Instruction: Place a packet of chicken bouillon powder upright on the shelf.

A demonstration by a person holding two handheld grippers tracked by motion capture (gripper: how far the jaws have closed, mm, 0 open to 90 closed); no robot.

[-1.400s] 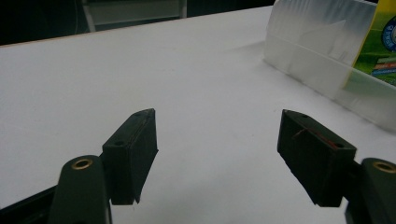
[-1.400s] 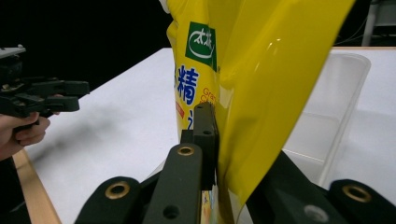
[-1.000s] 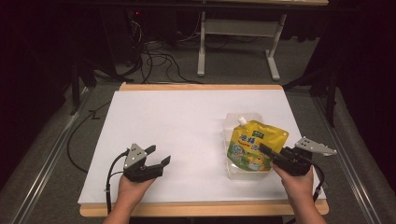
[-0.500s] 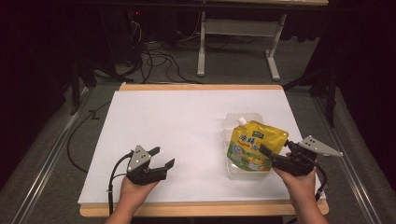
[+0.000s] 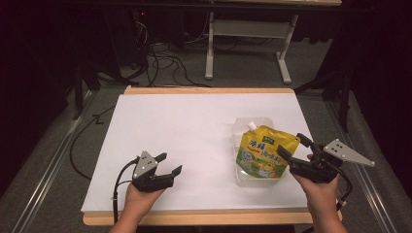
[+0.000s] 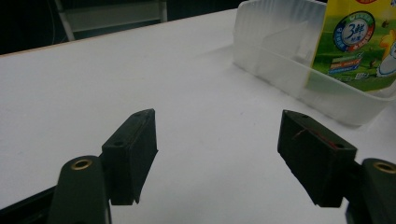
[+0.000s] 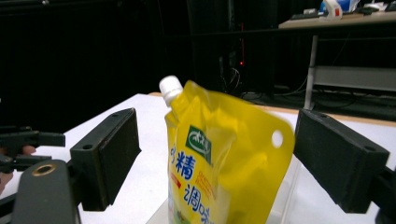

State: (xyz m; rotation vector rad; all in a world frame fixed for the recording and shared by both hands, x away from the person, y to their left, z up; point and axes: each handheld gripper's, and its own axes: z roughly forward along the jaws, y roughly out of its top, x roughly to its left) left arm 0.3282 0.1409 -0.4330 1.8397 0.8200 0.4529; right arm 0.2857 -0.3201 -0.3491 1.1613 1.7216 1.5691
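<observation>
Pouch (image 5: 265, 154): yellow, upright in clear tray (image 5: 241, 127) on bench (image 5: 194, 126).
Right gripper (image 5: 294, 152): fingers wide, flanking pouch.
Left gripper (image 5: 169, 164): fingers wide, empty.
Left gripper view: tray divider (image 6: 285, 42).

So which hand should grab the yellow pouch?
Right. The right tool is open beside the pouch in its clear bin; the left tool sits well away.

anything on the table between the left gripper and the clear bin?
Nothing: bare white table between left gripper and clear bin, in the high and left gripper views.
</observation>
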